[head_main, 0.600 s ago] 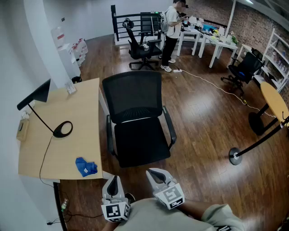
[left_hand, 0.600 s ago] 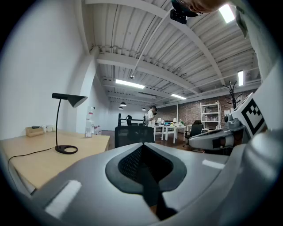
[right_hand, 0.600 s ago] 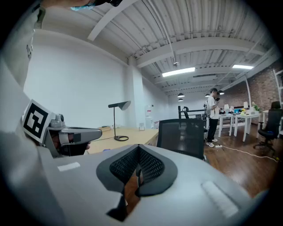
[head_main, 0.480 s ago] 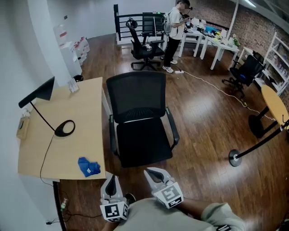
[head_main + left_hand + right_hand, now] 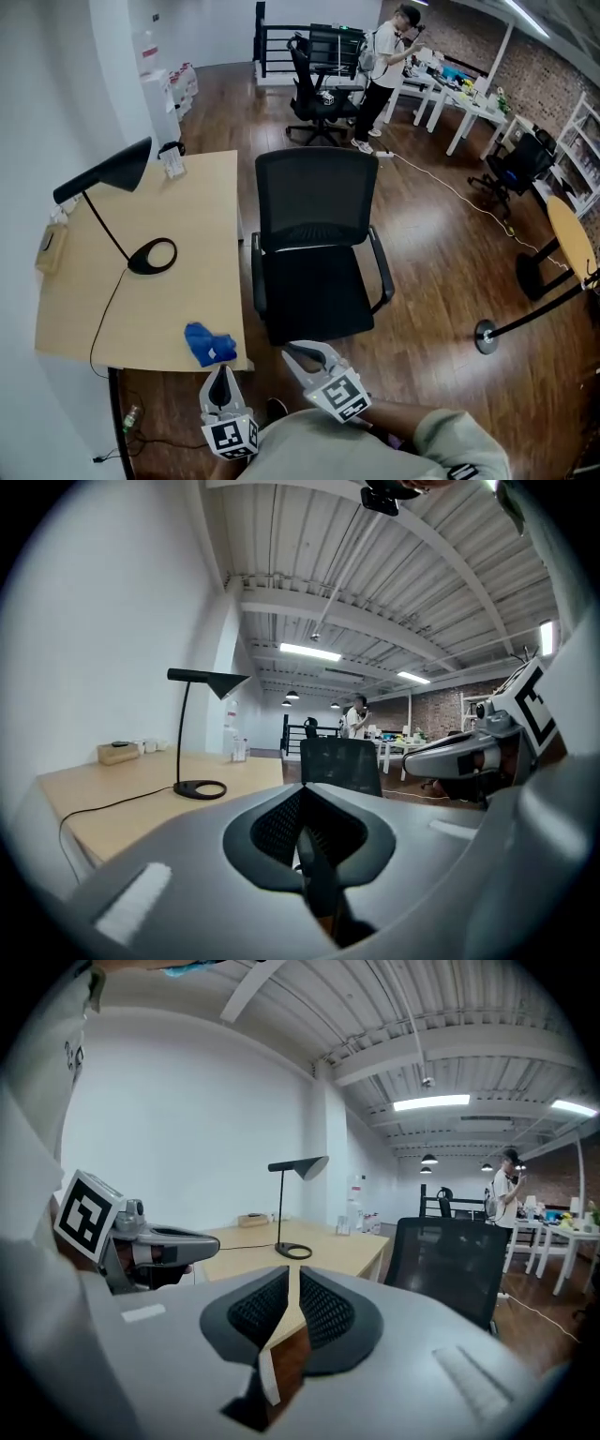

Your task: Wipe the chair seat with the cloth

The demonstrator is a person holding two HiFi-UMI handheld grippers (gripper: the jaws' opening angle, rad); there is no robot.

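1. Left tongs [image 5: 222,375]: jaws together, nothing between them. Right tongs [image 5: 298,353]: jaws nearly together with a thin slit between them, and nothing in it. Neither touches anything.
2. The cloth [image 5: 209,343] is a blue crumpled heap on the table [image 5: 112,309]. It lies left of the chair seat [image 5: 319,302], level with the seat's front edge and close to the table corner nearest that edge. It is untouched.
3. Change over the last half second: in the head view the chair, table and cloth all sit further right than they did, and their layout relative to one another is the same. I read this as the person shifting or turning, not as any object being moved.
4. Same interval: the cloth was well off to the left of the left tongs and is now almost straight ahead of them, a little left. The right tongs keep their place just short of the seat's front edge.
5. Meaning for the task (judgement): no wiping has begun and the seat is bare and dark. The shift looks like lining up on the cloth, so picking it up comes first, most likely with the left tongs. Their jaws must part before they can take it.
6. Pose: both tongs are held low and close to the body, on the near side of the seat's front edge. They point forward and tip slightly downward.
7. The left tongs aim past the seat's left side toward the table corner. The right tongs angle in toward the seat's front edge. The two are apart, with no contact between them.
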